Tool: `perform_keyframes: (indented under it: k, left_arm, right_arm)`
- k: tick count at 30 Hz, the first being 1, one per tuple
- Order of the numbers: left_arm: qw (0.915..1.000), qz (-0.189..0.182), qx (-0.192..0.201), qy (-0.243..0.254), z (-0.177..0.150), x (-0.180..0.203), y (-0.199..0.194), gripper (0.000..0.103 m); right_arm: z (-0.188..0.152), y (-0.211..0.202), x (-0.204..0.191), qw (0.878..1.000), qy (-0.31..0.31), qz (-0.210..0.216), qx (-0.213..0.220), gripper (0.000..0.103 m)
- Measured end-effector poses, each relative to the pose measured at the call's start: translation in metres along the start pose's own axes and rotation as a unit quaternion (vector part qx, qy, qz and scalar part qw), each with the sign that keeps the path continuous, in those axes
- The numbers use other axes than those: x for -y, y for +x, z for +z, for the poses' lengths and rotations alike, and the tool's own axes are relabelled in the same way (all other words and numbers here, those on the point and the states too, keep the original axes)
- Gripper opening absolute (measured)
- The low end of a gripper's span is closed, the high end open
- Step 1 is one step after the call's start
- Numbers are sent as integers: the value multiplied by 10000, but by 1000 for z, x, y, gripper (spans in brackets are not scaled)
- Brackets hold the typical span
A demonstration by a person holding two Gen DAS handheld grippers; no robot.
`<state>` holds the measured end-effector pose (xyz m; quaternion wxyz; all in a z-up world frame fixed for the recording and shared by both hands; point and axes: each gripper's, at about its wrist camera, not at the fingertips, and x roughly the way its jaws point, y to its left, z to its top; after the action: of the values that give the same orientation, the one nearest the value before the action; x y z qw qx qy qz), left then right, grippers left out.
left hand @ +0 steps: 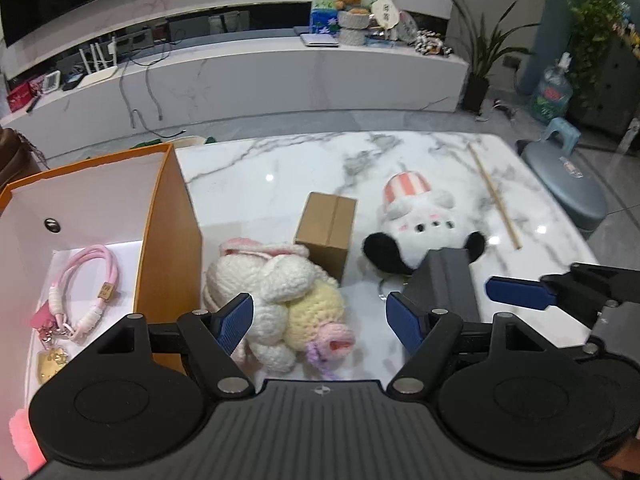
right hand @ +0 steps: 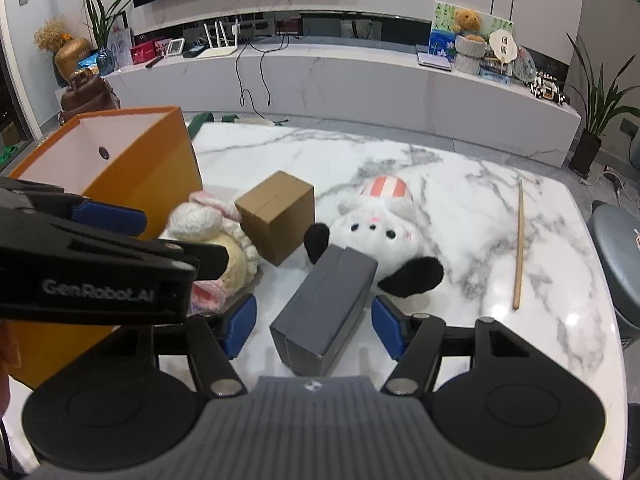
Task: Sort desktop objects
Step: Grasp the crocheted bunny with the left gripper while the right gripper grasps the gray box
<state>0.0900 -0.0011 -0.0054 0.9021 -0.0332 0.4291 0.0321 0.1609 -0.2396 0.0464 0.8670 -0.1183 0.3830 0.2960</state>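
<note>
1. Crocheted yarn doll point(left hand: 280, 300) sits between our left gripper point(left hand: 320, 320) pads, jaws wide, nothing held: soft, light, so we'd squeeze its thick middle.
2. Grey box point(right hand: 324, 308) lies between our right gripper point(right hand: 314, 326) jaws, apart from it: stiff, probably slick; take its long flat sides.
3. Orange bin point(left hand: 168, 240) waits left.

White grey-veined marble table point(right hand: 460, 216) carries: tall orange open-top box point(right hand: 132, 168), crocheted cream-pink yarn doll point(left hand: 280, 300), brown cardboard box point(right hand: 276, 216), grey rectangular box point(right hand: 324, 312), black-white plush toy point(right hand: 384, 236), thin wooden stick point(right hand: 519, 248).
</note>
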Motion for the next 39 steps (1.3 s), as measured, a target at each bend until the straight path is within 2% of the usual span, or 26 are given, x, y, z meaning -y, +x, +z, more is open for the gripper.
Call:
perform_keyframes:
  k: [5, 6, 10, 12, 22, 25, 29, 35, 37, 39]
  left_arm:
    - [9996, 125, -249, -91, -2, -3, 19, 86]
    - [9994, 145, -294, -110, -3, -2, 22, 89]
    - [9990, 356, -251, -52, -2, 3, 30, 91]
    - [9987, 438, -250, -37, -2, 4, 33, 95]
    - [9920, 1095, -296, 556, -4, 22, 53, 98]
    - [9918, 1097, -414, 499, -4, 19, 60, 98]
    - [9936, 919, -615, 246, -3, 13, 70, 98]
    - [9929, 975, -669, 157, -3, 14, 79, 98]
    - [9925, 996, -695, 108, -3, 13, 82, 98]
    - [9924, 1005, -708, 63, -3, 12, 85, 98]
  right_arm:
    - [-2, 14, -2, 9999, -4, -19, -139, 66]
    - [-3, 16, -1, 9999, 3, -16, -170, 66]
    - [-5, 25, 2, 9996, 70, -30, -257, 66]
    - [-7, 29, 4, 9995, 112, -41, -301, 66]
    - [-10, 39, 10, 9988, 266, -43, -405, 65]
    - [-11, 40, 11, 9987, 267, -38, -429, 63]
    - [-12, 39, 15, 9986, 299, -47, -441, 59]
    - [-15, 38, 25, 9982, 369, -67, -471, 52]
    - [-16, 39, 28, 9980, 401, -42, -485, 46]
    - [-17, 40, 29, 9979, 425, -25, -485, 45]
